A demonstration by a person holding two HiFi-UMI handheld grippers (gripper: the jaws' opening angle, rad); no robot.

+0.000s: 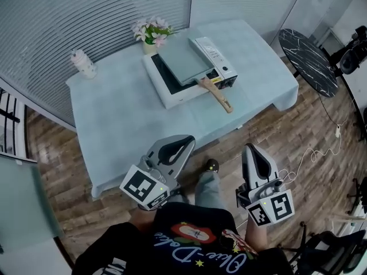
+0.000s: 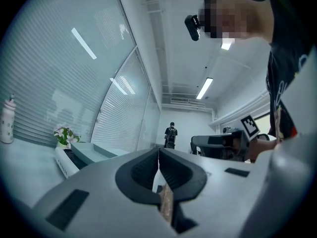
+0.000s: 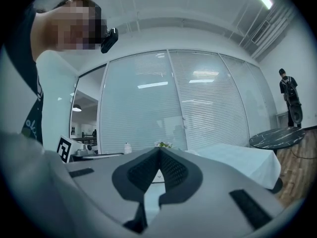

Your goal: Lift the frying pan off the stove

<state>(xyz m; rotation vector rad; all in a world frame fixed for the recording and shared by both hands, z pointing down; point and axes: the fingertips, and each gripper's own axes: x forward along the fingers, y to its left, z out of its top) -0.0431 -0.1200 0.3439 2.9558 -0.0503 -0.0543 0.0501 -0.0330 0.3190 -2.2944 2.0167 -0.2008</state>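
A square grey-green frying pan (image 1: 182, 59) with a wooden handle (image 1: 217, 94) sits on a white portable stove (image 1: 172, 91) at the far side of the blue-clothed table (image 1: 126, 125). The handle points toward the table's near right. My left gripper (image 1: 186, 139) and right gripper (image 1: 249, 149) hang close to my body, off the table's near edge and well short of the pan. Both are shut with nothing between the jaws. From the left gripper (image 2: 159, 155) view, the pan (image 2: 94, 151) lies far off to the left. The right gripper (image 3: 159, 155) view has the pan hidden behind the jaws.
A vase of flowers (image 1: 151, 32) stands just behind the stove and a small bottle (image 1: 84, 63) at the table's far left corner. A round black marble table (image 1: 309, 61) stands to the right. Cables lie on the wooden floor (image 1: 321, 148). A person (image 2: 171, 134) stands far off.
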